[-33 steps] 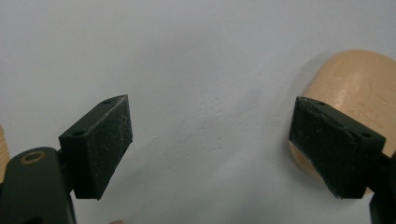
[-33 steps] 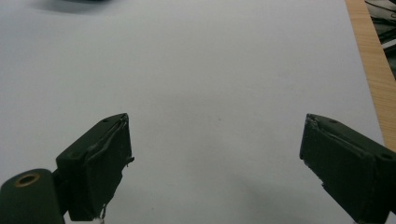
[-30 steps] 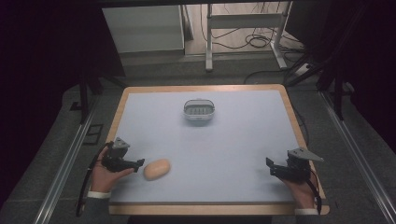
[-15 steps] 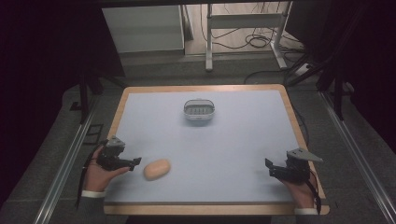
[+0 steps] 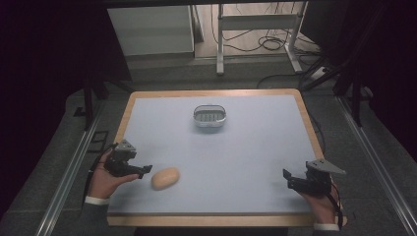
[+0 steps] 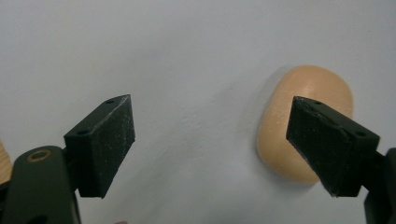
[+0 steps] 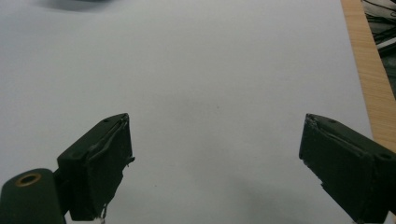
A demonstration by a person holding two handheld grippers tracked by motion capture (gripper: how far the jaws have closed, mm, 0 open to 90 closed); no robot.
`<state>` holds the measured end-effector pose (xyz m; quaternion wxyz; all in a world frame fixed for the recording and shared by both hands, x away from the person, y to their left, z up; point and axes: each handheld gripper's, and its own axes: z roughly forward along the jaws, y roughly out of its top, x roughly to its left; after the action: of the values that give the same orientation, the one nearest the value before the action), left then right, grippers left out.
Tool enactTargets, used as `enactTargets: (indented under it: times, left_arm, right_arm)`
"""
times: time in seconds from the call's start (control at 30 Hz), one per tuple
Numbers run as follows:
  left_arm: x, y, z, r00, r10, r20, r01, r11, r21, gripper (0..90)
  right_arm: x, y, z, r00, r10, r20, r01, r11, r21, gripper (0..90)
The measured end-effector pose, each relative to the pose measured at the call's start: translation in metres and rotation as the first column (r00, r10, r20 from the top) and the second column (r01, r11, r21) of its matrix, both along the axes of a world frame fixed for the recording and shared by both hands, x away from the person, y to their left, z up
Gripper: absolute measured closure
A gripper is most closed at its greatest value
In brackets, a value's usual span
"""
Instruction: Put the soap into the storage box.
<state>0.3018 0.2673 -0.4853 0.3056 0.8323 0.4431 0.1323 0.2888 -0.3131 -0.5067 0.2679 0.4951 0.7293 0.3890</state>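
A tan, rounded bun-like object point(image 5: 165, 178) lies on the pale blue table top near the front left. My left gripper point(image 5: 142, 170) is low over the table just to its left, jaws open and pointed at it. In the left gripper view the object point(image 6: 308, 88) sits at the right, partly behind the right-hand jaw, and the gap of that gripper point(image 6: 212, 123) holds only bare table. My right gripper point(image 5: 289, 177) is open near the front right corner. In its own view the right gripper point(image 7: 215, 140) has nothing between its jaws.
A small oval metal dish point(image 5: 210, 116) with a slatted bottom stands at the back middle of the table. The table's wooden rim point(image 7: 369, 70) runs close to the right gripper. Beyond the table are a dark floor, cables and a stand's legs.
The left gripper has shifted slightly beside the tan object, first a little left, then back toward it. The object, the dish and the right gripper have stayed put.
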Motion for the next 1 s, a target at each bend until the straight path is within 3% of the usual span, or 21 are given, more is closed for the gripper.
enactTargets:
  times: [0.53, 0.73, 0.97, 1.0]
  left_arm:
    - [-0.001, -0.013, 0.016, 0.9965, -0.081, -0.023, 0.081, 0.9966, 0.013, 19.6]
    - [0.004, -0.022, 0.015, 0.9956, -0.086, -0.037, 0.088, 0.9956, 0.034, 21.0]
    - [0.005, -0.032, 0.015, 0.9909, -0.126, -0.049, 0.129, 0.99, 0.058, 21.4]
    - [0.006, -0.034, 0.015, 0.9897, -0.133, -0.053, 0.135, 0.9897, 0.047, 21.4]
  right_arm:
    - [0.001, 0.003, -0.001, 1.0, -0.001, -0.008, 0.001, 1.0, -0.007, 9.3]
    - [0.002, 0.002, -0.002, 0.9999, -0.004, -0.009, 0.005, 0.9999, 0.015, 9.3]
    - [0.0, 0.001, 0.002, 1.0, -0.01, 0.002, 0.01, 0.9996, 0.025, 9.3]
    - [0.0, 0.0, 0.001, 0.9999, -0.012, 0.002, 0.012, 0.9997, 0.02, 9.3]
